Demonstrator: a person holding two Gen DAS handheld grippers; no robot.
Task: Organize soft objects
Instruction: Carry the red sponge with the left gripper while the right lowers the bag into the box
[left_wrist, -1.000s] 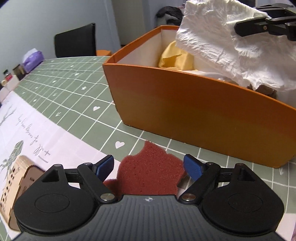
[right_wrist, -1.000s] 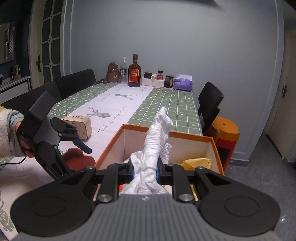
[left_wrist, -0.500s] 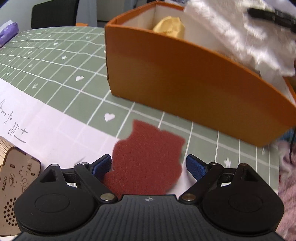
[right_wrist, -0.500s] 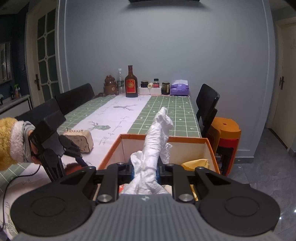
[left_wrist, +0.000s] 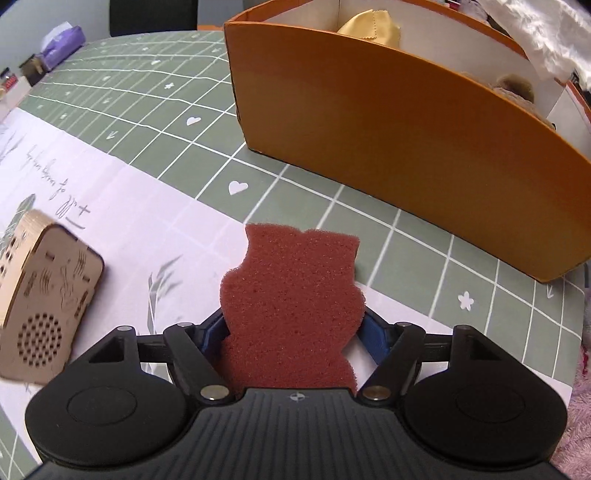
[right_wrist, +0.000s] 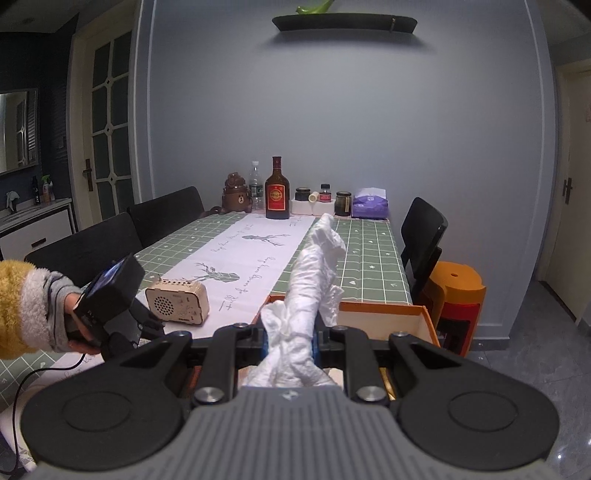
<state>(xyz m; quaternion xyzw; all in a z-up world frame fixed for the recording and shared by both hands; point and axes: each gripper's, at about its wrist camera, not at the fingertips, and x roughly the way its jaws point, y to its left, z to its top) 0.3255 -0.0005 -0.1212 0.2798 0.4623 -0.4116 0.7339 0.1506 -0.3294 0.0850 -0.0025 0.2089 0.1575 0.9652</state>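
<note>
A dark red foam sponge (left_wrist: 291, 295) lies flat on the tablecloth in front of the orange box (left_wrist: 388, 122). My left gripper (left_wrist: 293, 330) points down over it. Its jaws are closing with the sponge between them, and the blue pads touch its two sides. My right gripper (right_wrist: 290, 339) is shut on a crumpled white cloth (right_wrist: 314, 273), which it holds up above the near end of the orange box (right_wrist: 380, 306). The box is divided inside and holds a yellow cloth (left_wrist: 373, 27) and a brown plush thing (left_wrist: 513, 86).
A wooden radio (left_wrist: 44, 306) stands on the white runner left of the sponge. Something pink and fluffy (left_wrist: 580, 406) lies at the right edge. Bottles, jars and a purple tissue pack (right_wrist: 369, 206) line the table's far end. Black chairs and orange stools (right_wrist: 458, 291) flank it.
The left gripper tilted further down over the sponge and its jaws narrowed until the pads reached its sides. The right gripper rose with the white cloth, so the box sits lower in its view.
</note>
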